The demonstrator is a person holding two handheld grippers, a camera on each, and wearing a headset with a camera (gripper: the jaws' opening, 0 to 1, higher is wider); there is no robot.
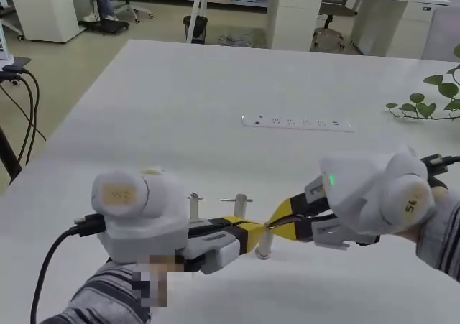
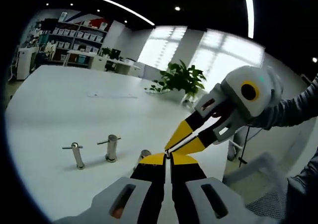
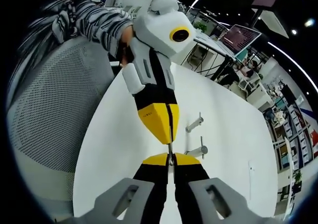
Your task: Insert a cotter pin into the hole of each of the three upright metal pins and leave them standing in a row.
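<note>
On the table (image 1: 215,101), near its front edge in the head view, the left claw (image 1: 253,230) and the right claw (image 1: 279,216) meet tip to tip just above the third metal pin (image 1: 264,250). That pin stands bare, near a fitted pin (image 1: 193,205) and a second fitted pin (image 1: 240,202), each with a cross-piece near its top. To do this step well, I judge that one claw should let go only once the other grips firmly. The piece then needs to go level with the hole and straight in, so the upright does not topple.

In the left gripper view, the left claw (image 2: 169,158) is narrow, almost closed. Its tips touch the right claw (image 2: 168,148), whose jaws taper to a pinch. The third metal pin (image 2: 144,155) peeps out beside the left jaw.

In the right gripper view, the right claw (image 3: 171,159) is drawn tight on a thin cotter pin (image 3: 170,151). The pin's far end runs into the left claw (image 3: 169,140), which looks pinched on it too.
</note>
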